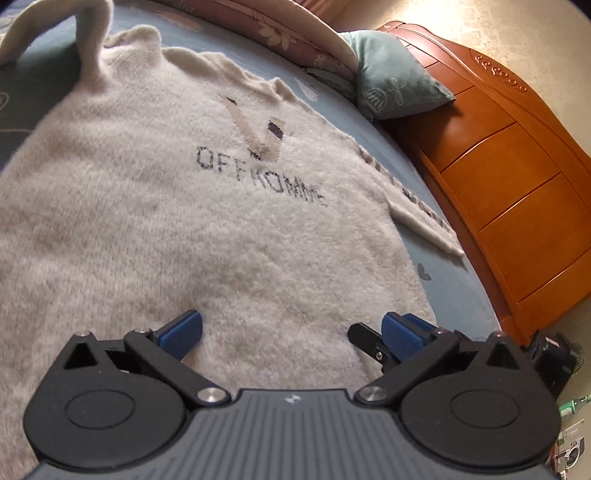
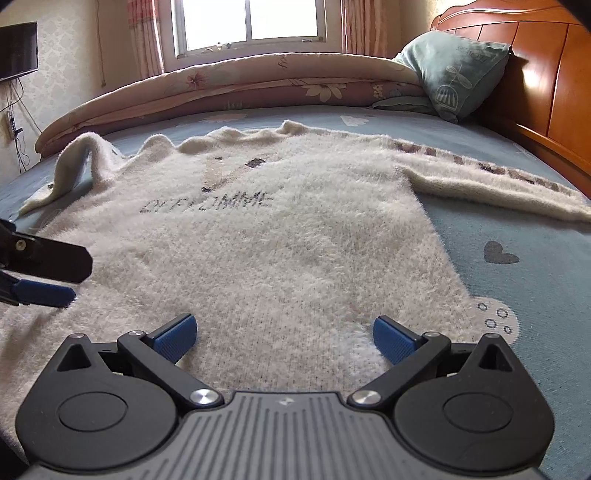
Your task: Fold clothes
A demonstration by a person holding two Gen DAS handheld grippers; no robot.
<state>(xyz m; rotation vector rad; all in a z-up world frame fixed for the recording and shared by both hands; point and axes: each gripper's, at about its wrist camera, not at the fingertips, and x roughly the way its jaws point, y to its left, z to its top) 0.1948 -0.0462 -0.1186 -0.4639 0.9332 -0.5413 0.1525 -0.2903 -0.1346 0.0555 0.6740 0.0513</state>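
Note:
A fluffy cream sweater [image 1: 177, 206] with dark lettering lies flat, front up, on the blue bedsheet [image 1: 443, 280]. It also shows in the right wrist view [image 2: 258, 240]. One sleeve [image 2: 498, 184] lies stretched out to the right; the other sleeve [image 2: 70, 166] is humped up at the far left. My left gripper [image 1: 291, 332] is open and empty just above the sweater's lower part. My right gripper [image 2: 282, 334] is open and empty over the hem near the right side edge. The left gripper's fingers [image 2: 44, 273] show at the left edge of the right wrist view.
A rolled floral quilt [image 2: 229, 88] lies along the far side of the bed. A teal pillow [image 2: 458, 70] leans on the wooden headboard [image 2: 546, 74]. A window [image 2: 247, 22] is behind. Bare sheet [image 2: 517, 295] lies right of the sweater.

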